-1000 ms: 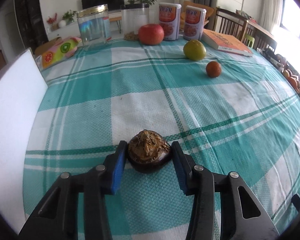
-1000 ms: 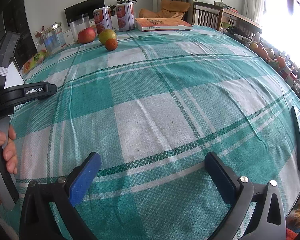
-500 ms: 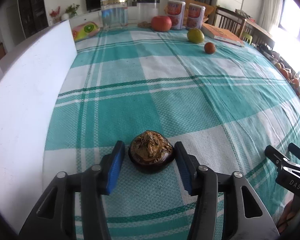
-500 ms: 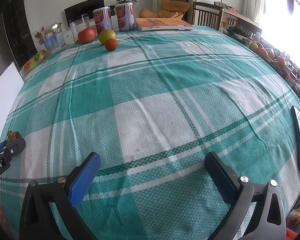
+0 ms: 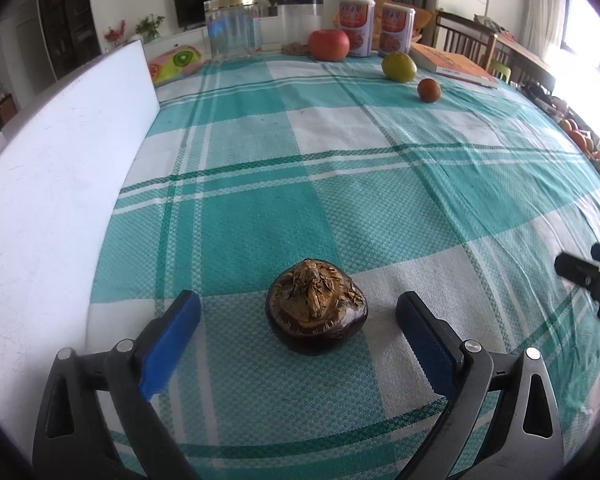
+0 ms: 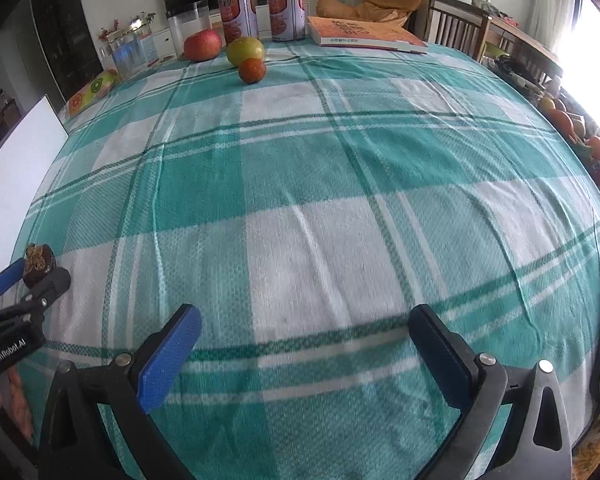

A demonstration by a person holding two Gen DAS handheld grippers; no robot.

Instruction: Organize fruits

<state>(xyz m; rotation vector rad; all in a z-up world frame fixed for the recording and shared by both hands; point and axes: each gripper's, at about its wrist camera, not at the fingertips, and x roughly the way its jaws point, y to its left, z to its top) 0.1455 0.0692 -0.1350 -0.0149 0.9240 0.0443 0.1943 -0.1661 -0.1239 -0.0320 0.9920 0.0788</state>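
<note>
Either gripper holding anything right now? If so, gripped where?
Nothing is held. The left gripper has its jaws opening; the dark fruit sits on the tablecloth between them, clear of both pads. The right gripper is open and empty.

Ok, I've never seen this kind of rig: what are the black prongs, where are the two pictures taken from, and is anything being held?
No robot here: a person carries a two-finger gripper in each hand, with a camera on each looking along its fingers. The left gripper has its jaws opening around a dark mangosteen resting on the checked tablecloth, pads clear of it. The right gripper is open and empty. Far off sit an apple, a green fruit and a small orange. Nothing is held.
</note>
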